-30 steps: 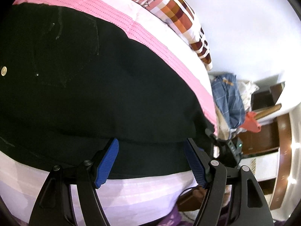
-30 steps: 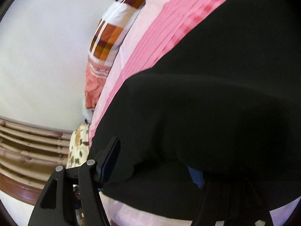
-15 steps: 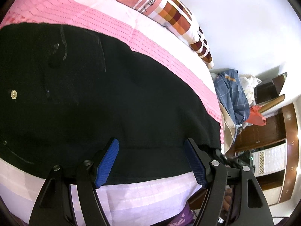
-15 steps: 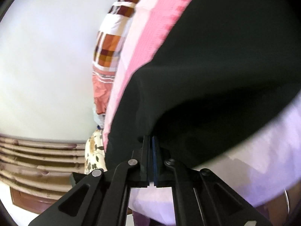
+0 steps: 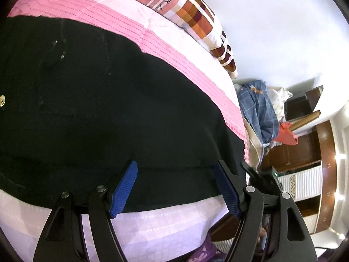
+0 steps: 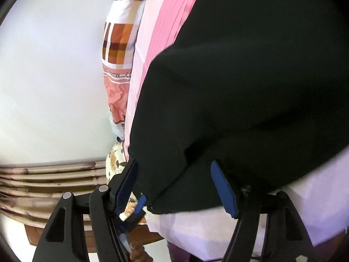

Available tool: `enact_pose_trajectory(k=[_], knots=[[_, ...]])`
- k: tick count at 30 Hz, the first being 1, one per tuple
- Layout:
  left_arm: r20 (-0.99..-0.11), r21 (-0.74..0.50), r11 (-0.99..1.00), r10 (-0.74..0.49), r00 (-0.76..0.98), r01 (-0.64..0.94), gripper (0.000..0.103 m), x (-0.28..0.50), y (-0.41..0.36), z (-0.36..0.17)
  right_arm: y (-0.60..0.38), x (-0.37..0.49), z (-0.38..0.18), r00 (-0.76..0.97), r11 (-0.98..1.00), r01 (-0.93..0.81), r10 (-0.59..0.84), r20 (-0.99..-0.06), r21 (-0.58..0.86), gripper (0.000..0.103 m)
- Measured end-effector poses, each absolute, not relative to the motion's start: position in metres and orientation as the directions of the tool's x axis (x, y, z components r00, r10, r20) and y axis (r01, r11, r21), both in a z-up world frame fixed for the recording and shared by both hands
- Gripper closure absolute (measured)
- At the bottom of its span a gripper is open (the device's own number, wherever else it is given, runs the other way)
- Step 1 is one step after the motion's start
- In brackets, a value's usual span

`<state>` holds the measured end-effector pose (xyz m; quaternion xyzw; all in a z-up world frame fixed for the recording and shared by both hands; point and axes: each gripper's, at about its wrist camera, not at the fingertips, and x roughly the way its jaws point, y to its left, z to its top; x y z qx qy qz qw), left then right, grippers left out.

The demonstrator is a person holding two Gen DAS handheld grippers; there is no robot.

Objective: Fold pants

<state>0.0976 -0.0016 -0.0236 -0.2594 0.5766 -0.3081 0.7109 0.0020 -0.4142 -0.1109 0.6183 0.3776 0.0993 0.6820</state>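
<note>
Black pants (image 5: pixel 109 113) lie spread on a pink and white striped bed cover (image 5: pixel 174 50). A brass button (image 5: pixel 2 100) shows at the left edge. My left gripper (image 5: pixel 175 174) is open above the pants' near edge, nothing between its blue pads (image 5: pixel 124 187). In the right wrist view the pants (image 6: pixel 250 87) form a raised fold. My right gripper (image 6: pixel 174 174) is open, its blue pads (image 6: pixel 222 187) on either side of the pants' corner, not clamping it.
A checked pillow (image 5: pixel 202 24) lies at the bed's far edge by the white wall. Clothes (image 5: pixel 259 109) are heaped beside the bed, with dark wooden furniture (image 5: pixel 305 152) behind. A wooden slatted headboard (image 6: pixel 54 179) shows left in the right wrist view.
My right gripper was shut on the pants' edge half a second ago and has opened, letting the fabric go. The left gripper stayed open and shifted slightly over the pants.
</note>
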Motion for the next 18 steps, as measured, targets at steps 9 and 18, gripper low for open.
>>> enact_pose_trajectory(k=[9,18], knots=[[-0.680,-0.713,0.695,-0.718,0.146,0.096,0.028,0.103,0.011,-0.035,-0.384,0.044,-0.121,0.637,0.342,0.344,0.600,-0.484,0.875,0.095],[-0.708,-0.652,0.744,-0.666,0.232,0.147,0.024,0.114,0.032,-0.007,-0.379,-0.017,-0.113,0.610,0.181,0.361,0.697,-0.378,0.915,0.097]])
